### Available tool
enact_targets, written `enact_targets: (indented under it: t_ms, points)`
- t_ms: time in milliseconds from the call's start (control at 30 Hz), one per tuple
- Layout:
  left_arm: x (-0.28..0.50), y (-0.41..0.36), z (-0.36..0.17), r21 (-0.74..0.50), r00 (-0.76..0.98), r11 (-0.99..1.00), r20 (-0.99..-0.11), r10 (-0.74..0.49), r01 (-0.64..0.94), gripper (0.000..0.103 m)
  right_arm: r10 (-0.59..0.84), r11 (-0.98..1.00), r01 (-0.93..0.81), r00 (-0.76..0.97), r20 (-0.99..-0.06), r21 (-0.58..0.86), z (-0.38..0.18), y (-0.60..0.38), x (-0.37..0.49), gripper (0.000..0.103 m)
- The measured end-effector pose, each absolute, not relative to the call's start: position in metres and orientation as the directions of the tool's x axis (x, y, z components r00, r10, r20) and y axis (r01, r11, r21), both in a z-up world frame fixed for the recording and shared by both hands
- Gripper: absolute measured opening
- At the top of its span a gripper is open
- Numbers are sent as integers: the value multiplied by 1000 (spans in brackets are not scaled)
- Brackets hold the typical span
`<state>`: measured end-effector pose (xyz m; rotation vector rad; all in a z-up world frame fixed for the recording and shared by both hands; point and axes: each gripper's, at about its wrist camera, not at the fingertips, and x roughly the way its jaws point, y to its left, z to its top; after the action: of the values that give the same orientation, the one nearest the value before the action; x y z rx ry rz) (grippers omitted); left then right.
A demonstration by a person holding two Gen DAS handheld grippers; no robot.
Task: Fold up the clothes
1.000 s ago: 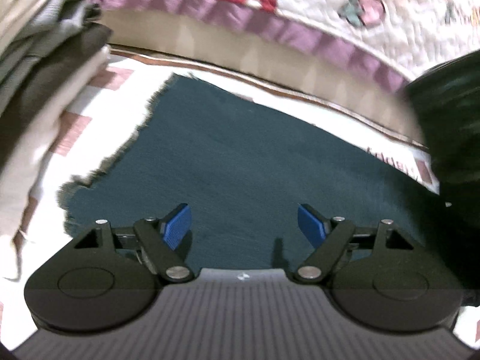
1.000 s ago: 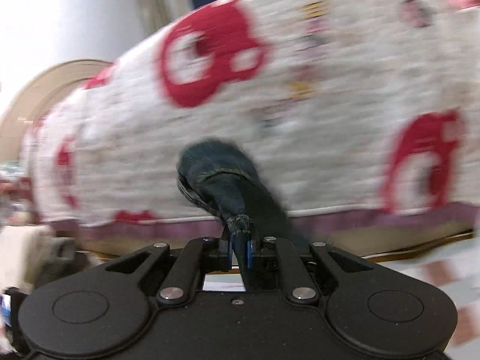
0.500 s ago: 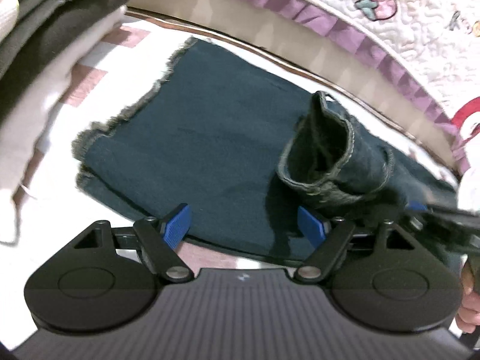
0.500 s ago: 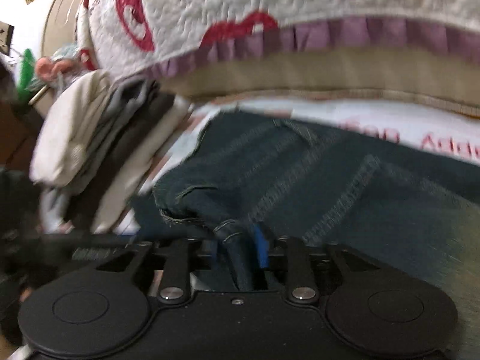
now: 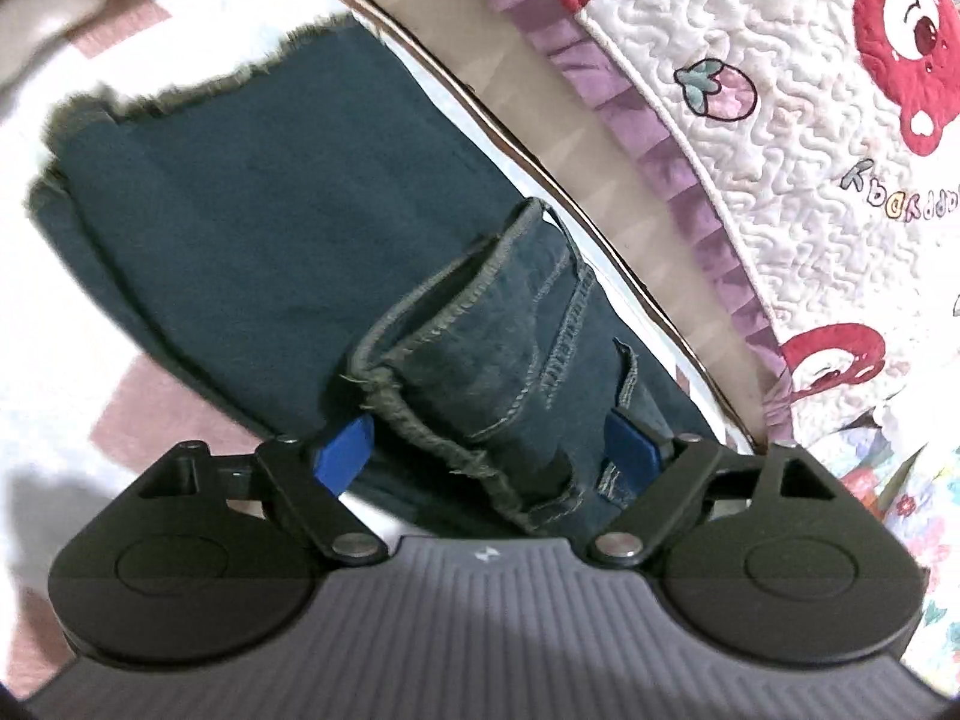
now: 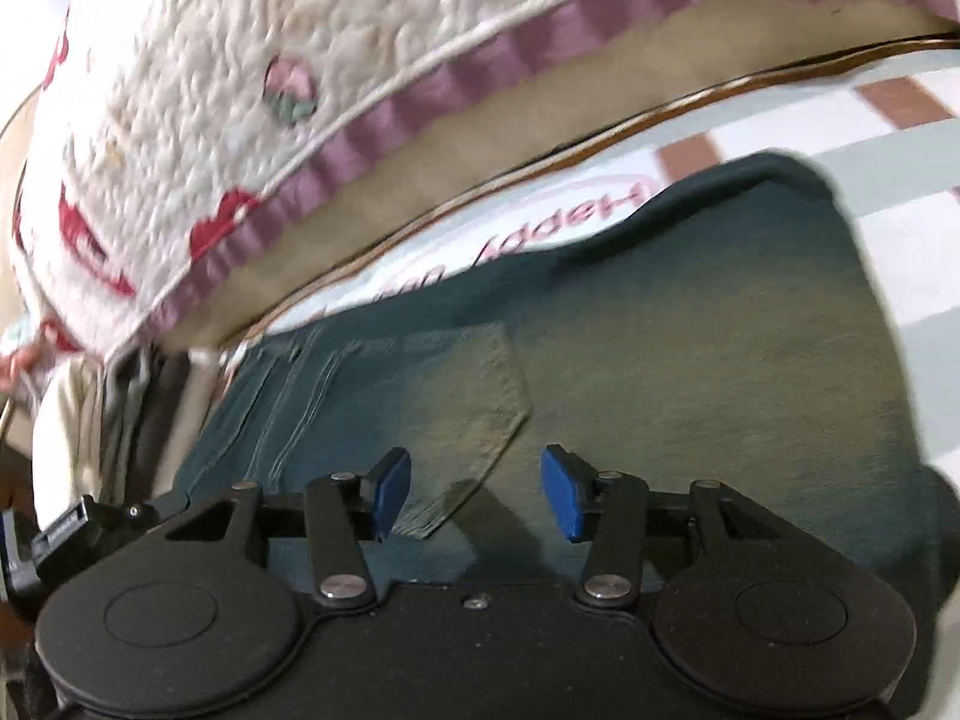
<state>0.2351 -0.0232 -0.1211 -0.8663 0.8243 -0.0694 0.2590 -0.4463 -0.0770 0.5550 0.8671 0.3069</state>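
Note:
Dark blue jeans (image 5: 252, 192) lie on a white and pink checked mat, their frayed hems at the far left in the left wrist view. The waistband end is folded over onto the legs and stands up in a bunched loop (image 5: 480, 330). My left gripper (image 5: 486, 450) is open, its blue pads on either side of that bunched waistband. In the right wrist view the jeans (image 6: 690, 330) lie flat with a back pocket (image 6: 474, 396) showing. My right gripper (image 6: 477, 492) is open and empty just above the pocket.
A quilted white cover with red cartoon prints and a purple ruffle (image 5: 780, 90) hangs over the bed edge behind the mat (image 6: 888, 138). A stack of folded clothes (image 6: 90, 414) stands at the left in the right wrist view.
My right gripper brought the waistband down onto the legs, let go and opened. My left gripper moved in so the bunched waistband now sits between its open pads.

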Motion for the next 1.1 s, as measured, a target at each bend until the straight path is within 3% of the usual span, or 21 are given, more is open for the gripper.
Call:
enact_targets:
  t_ms: [167, 400, 500, 567, 600, 700, 800, 933, 1000, 1033, 1100]
  points:
    - [259, -42, -136, -670, 674, 686, -648, -354, -284, 85, 398, 858, -39, 682, -613, 513, -70, -452, 254, 54]
    - [299, -72, -131, -470, 703, 841, -692, -164, -267, 97, 364, 887, -69, 711, -602, 456, -76, -472, 259, 54]
    - [305, -74, -132, -465, 709, 828, -695, -122, -313, 97, 354, 883, -46, 718, -599, 467, -83, -484, 265, 54]
    - [305, -79, -125, -427, 728, 855, -680, -90, -293, 61, 379, 849, -22, 723, -578, 528, -86, -493, 265, 54]
    - [305, -88, -116, -363, 739, 900, -670, -71, -243, 35, 388, 833, -12, 725, -569, 553, -88, -497, 266, 54]
    - [301, -115, -81, -121, 790, 982, -612, 39, -142, 8, 399, 799, 17, 734, -550, 601, -93, -505, 267, 54]
    - [298, -114, -40, -84, 854, 991, -518, 43, -100, 9, 399, 774, 27, 755, -521, 632, -90, -511, 263, 55]
    - [290, -92, -5, -17, 913, 985, -378, 152, -171, 9, 424, 735, -21, 794, -436, 678, -75, -516, 253, 55]
    - [289, -68, -16, -25, 883, 963, -406, 237, -270, 12, 421, 760, -64, 807, -415, 646, -65, -515, 245, 58]
    - [293, -56, -34, -12, 843, 947, -461, 279, -321, 13, 394, 799, -69, 810, -433, 598, -62, -513, 242, 63]
    - [304, -33, -76, 26, 754, 936, -584, 300, -352, 22, 317, 869, -41, 811, -492, 493, -61, -510, 241, 64]
